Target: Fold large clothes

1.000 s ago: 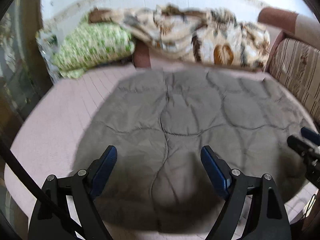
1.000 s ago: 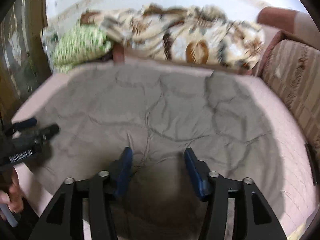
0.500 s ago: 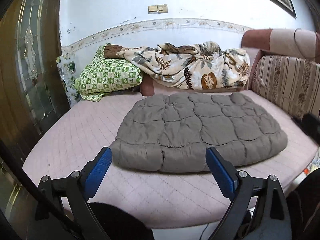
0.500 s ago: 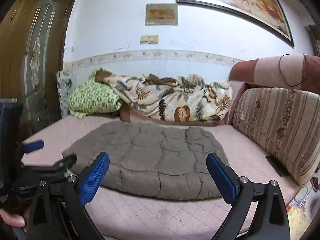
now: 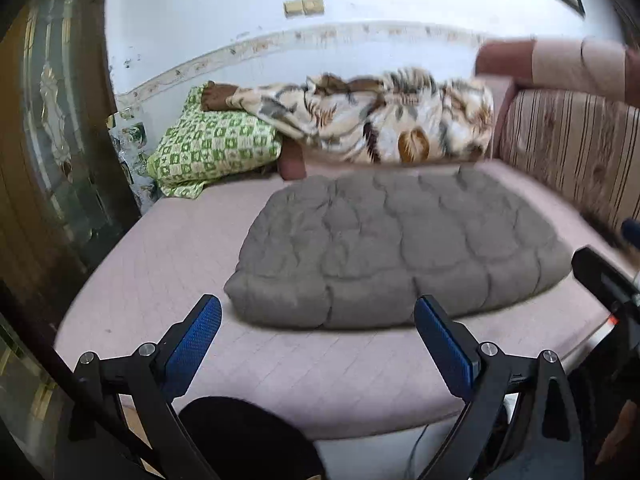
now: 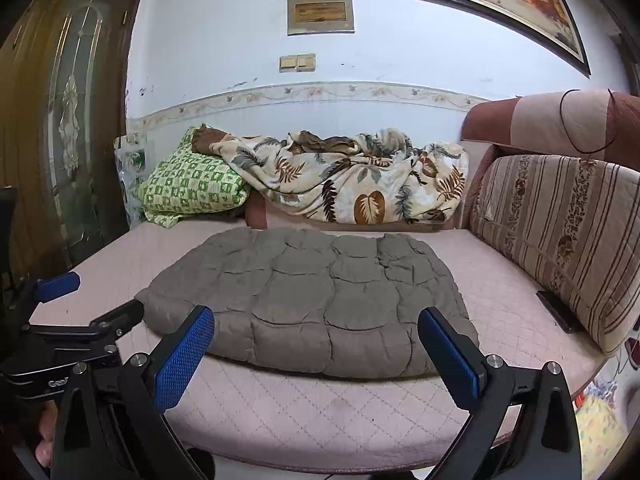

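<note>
- The grey quilted garment (image 6: 308,300) lies folded into a compact, thick pad on the pink quilted daybed (image 6: 320,412), in the middle of the mattress. Its doubled near edge faces both cameras.
- The pad sits clear of the other bedding. The green checked pillow (image 6: 188,190) and the leaf-print blanket (image 6: 348,178) lie well apart from it, against the back wall. This separation keeps the fold from snagging on loose cloth.
- The striped back cushion (image 6: 560,248) stands to the right of the pad and does not touch it.
- Left gripper (image 5: 318,330): the 2 blue pads are spread wide. Nothing lies between them. The near edge of the garment is beyond the fingertips, not in contact.
- Right gripper (image 6: 316,340): the 2 blue pads are spread wide and hold nothing. Its jaws have just been opening, as have those of the left gripper, and no cloth is between either pair.
- Both grippers point along the bed from its near side, slightly downward. The left gripper also shows at the left edge of the right wrist view.
- Judgement: the fold looks complete or nearly so. The pad has an even outline, no loose flap shows, and both grippers hang clear of it.
- Judgement: the padding is thick and springy, so the top layer could lift or creep open if left unpressed.
</note>
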Tool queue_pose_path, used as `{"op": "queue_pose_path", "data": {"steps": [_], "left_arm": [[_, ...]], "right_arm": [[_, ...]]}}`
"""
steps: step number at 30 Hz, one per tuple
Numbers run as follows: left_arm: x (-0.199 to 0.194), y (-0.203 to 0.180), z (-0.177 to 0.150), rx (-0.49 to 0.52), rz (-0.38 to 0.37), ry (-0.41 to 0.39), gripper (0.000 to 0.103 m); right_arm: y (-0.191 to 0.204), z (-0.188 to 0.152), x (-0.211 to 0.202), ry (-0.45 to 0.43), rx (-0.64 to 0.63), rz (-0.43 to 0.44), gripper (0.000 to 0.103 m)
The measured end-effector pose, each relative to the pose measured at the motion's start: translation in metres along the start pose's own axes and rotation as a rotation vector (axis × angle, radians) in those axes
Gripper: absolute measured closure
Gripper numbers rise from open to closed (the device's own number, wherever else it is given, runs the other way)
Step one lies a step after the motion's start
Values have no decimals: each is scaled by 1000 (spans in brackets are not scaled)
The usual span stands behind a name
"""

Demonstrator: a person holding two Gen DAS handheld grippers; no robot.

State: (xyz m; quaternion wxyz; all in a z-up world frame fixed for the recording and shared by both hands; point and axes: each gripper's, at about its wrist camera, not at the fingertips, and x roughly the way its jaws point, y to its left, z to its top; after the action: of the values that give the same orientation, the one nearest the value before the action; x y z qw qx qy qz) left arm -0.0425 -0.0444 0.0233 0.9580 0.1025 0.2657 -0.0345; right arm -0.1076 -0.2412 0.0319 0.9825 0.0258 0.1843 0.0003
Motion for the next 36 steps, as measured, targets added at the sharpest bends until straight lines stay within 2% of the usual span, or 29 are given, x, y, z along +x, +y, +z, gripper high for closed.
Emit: {"op": "queue_pose_path", "data": {"steps": [4, 10, 18, 36], "left_arm": [[12, 3, -2, -4, 26, 61, 6], [19, 6, -7, -4, 63, 61, 6], [30, 9, -10, 1, 66, 96, 6], [40, 9, -13, 4, 79, 113, 6]], "right_arm": [[-1, -3, 9, 26, -1, 9, 0], [4, -6, 18, 48, -20, 24, 0], [11, -9, 28, 77, -50, 45, 0], [13, -14, 37, 110, -50, 44, 0]]}}
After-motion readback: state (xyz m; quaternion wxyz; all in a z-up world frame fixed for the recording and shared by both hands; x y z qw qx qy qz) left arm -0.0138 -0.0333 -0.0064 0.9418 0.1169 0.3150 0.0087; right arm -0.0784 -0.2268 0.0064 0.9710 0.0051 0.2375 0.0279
